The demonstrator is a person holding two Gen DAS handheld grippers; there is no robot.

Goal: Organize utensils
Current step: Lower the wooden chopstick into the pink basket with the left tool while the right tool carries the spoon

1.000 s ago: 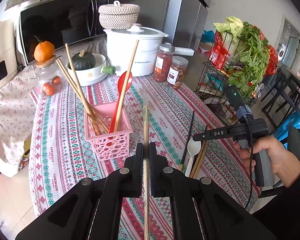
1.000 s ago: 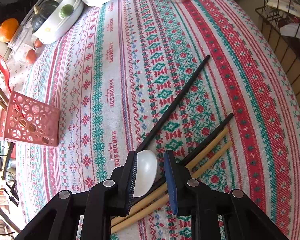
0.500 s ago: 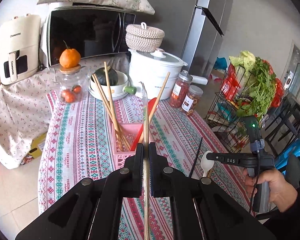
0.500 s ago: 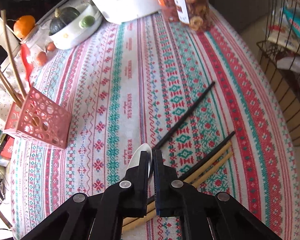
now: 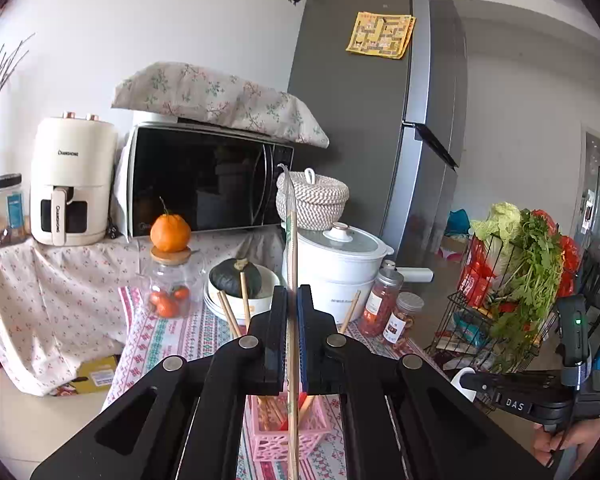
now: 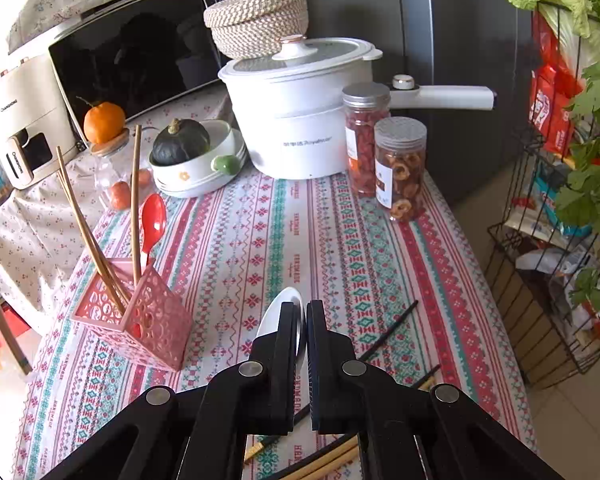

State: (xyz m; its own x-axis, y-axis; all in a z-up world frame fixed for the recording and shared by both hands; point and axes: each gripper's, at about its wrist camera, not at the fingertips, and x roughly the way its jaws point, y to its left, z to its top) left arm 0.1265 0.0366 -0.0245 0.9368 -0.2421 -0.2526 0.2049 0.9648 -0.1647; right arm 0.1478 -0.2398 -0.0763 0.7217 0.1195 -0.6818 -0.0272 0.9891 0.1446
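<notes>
My left gripper point(image 5: 293, 312) is shut on a wooden chopstick in a clear wrapper point(image 5: 293, 248), which stands nearly upright above the pink basket point(image 5: 288, 436). That pink basket point(image 6: 140, 320) holds several wooden chopsticks point(image 6: 100, 256) and a red spoon point(image 6: 154, 224). My right gripper point(image 6: 303, 316) is shut on a white spoon point(image 6: 272, 316), held above the patterned tablecloth; the right gripper point(image 5: 470, 382) also shows at the right of the left wrist view, in a hand. A black chopstick point(image 6: 392, 332) and more wooden chopsticks point(image 6: 332, 460) lie on the cloth under it.
At the back of the table stand a white pot point(image 6: 300, 120), two jars point(image 6: 400, 168) and a bowl with a dark squash point(image 6: 196, 160). A microwave point(image 5: 204, 184) sits behind. A wire rack with vegetables point(image 6: 540, 260) stands off the table's right edge.
My right gripper closed on the white spoon and lifted it off the cloth. My left gripper rose and tipped up with its chopstick, so the basket now sits low in its view.
</notes>
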